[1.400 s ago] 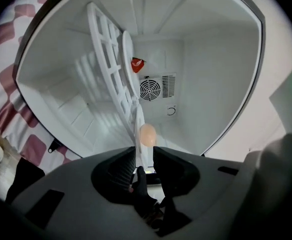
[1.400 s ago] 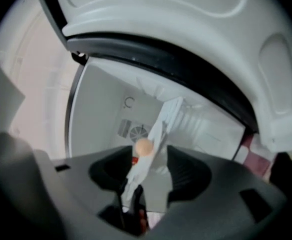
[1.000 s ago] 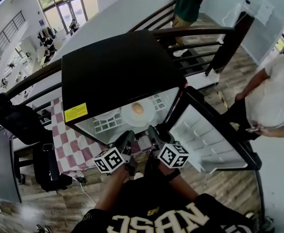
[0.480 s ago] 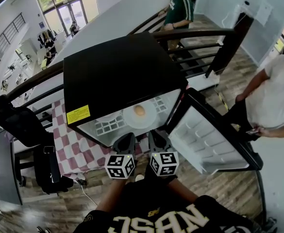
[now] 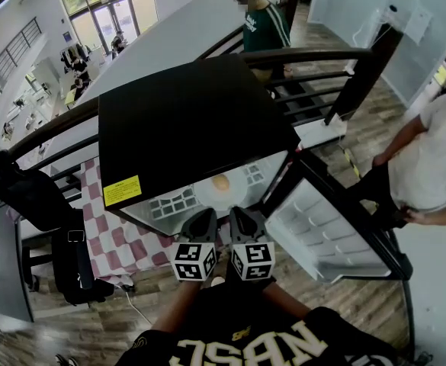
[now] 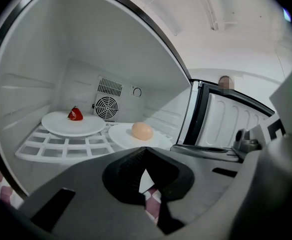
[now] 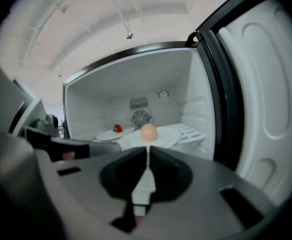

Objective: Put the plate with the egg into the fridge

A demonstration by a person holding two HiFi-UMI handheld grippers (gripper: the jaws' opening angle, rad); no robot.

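White round plate (image 6: 123, 135) bearing a pale brown egg (image 6: 142, 131) is found on the white grid shelf (image 6: 61, 147) inside the black mini fridge (image 5: 184, 120). It sits toward the shelf's front right corner. The egg lies near the middle of that plate.

A second white round plate (image 6: 61, 124) is noted toward the shelf's left rear, carrying a small red item (image 6: 75, 114) that cannot be identified. The two plates are set just beside each other; whether they touch cannot be determined.

The fridge door (image 5: 329, 227) is recorded as swung open to the right. A red-and-white checked cloth (image 5: 116, 231) is seen under the fridge.

The left gripper (image 5: 201, 221) is held outside the fridge, in front of the shelf's front edge. Its jaws are pressed together with nothing between them. The right gripper (image 5: 244, 218) is held just beside it, also outside the opening. Its jaws are closing and are seen brought together, with nothing between them.

The egg plate is well apart from both pairs of fingers and is touched by neither. In the right gripper view it is lined up straight beyond the closed fingertips. In the left gripper view it is likewise seen just above them.
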